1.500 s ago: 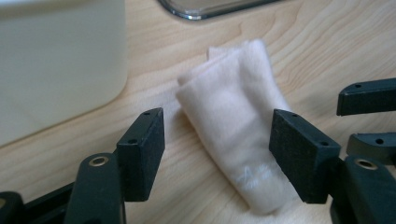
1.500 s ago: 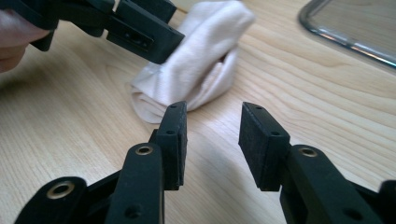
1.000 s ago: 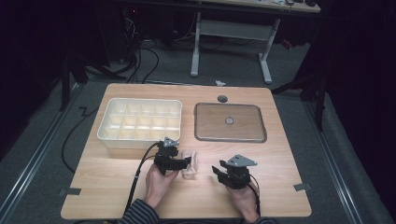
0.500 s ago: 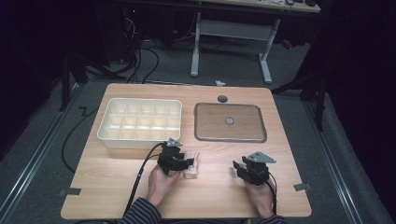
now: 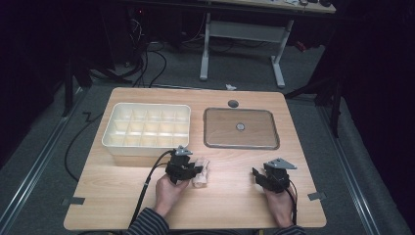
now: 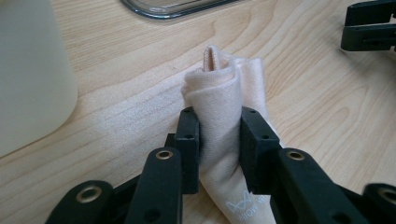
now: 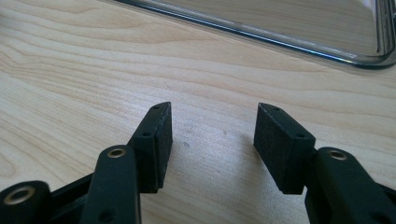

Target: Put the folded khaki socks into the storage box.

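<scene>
Left gripper view shows what the high view blurs: jaws pinched tight on a pale peach cloth, rolled w/ a fold sticking up and small white print near the bottom. In the high view the cloth lies just in front of the white divided tray. Right gripper: jaws wide apart, holding nothing, well right of tray, near the clear lid.

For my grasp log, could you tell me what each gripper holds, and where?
The left gripper pinches the rolled beige cloth around its middle. The right gripper is open, holding nothing.
</scene>
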A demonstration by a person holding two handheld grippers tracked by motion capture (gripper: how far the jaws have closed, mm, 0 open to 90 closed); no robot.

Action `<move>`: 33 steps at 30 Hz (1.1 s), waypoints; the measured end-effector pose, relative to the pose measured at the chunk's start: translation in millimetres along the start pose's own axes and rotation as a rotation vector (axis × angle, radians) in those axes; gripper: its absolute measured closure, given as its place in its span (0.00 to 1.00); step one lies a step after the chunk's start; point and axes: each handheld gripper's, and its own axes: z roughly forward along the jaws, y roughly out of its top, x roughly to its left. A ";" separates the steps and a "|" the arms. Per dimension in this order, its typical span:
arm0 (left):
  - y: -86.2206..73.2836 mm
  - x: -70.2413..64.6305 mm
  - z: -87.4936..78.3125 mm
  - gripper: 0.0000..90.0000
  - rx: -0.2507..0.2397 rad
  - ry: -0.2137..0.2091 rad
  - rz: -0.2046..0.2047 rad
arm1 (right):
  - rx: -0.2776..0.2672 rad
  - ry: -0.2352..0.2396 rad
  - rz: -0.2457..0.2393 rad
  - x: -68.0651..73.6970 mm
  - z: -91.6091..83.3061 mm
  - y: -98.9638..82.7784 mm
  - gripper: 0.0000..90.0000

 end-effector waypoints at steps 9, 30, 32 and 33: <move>-0.2 0.4 -12.8 0.80 -0.020 -0.015 0.003 | 0.015 -0.017 -0.021 2.7 3.2 1.9 0.48; -3.2 13.2 -41.8 0.80 -0.057 -0.032 -0.015 | 0.025 0.003 0.017 -0.4 4.5 2.5 0.44; -3.4 13.9 -44.6 0.80 -0.061 -0.030 -0.018 | 0.025 0.004 0.015 -0.5 4.5 2.5 0.43; -3.4 14.6 -46.4 0.80 -0.061 -0.031 -0.016 | 0.025 0.004 0.015 -0.5 4.5 2.5 0.43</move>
